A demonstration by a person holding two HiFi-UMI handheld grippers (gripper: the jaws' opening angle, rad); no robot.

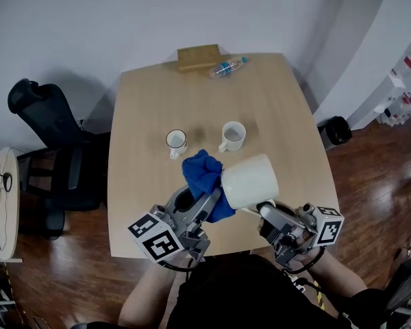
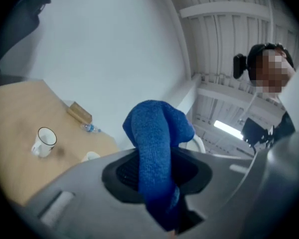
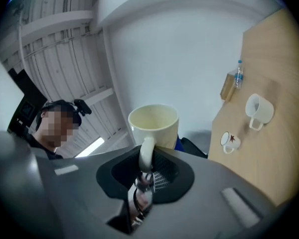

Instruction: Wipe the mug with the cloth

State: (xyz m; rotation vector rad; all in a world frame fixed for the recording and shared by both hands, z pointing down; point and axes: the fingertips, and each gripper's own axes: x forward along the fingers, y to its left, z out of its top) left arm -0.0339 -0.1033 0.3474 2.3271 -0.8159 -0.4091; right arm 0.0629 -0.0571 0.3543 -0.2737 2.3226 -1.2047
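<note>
— Mug (image 1: 250,181) logged: cream-white glazed ceramic, cylinder with a loop handle. Where was it?
— In the air over the near edge of the pale wooden table (image 1: 157,101), tipped on its side. The right gripper (image 1: 262,210) had its jaws nearly together, pinched on the handle alone.
— Handling?
— Judged stiff, fairly heavy, slick-glazed and breakable if dropped. A handle pinch looked liable to let it swing under pressure, so light strokes seemed wise.
— The cloth?
— Blue knitted cloth (image 1: 202,173), soft and bunched. It was clamped in the narrowly parted jaws of the left gripper (image 1: 207,208), with its free end touching the mug's left end.
— Surface, room?
— Table smooth and level. At its middle stood a small white mug with a dark rim (image 1: 176,141) and a plain white mug (image 1: 232,136). At its far edge a clear plastic bottle (image 1: 227,66) lay beside a wooden block (image 1: 198,57). Black office chair (image 1: 48,142) off the table's left side, dark wood floor (image 1: 377,163) off its right.
</note>
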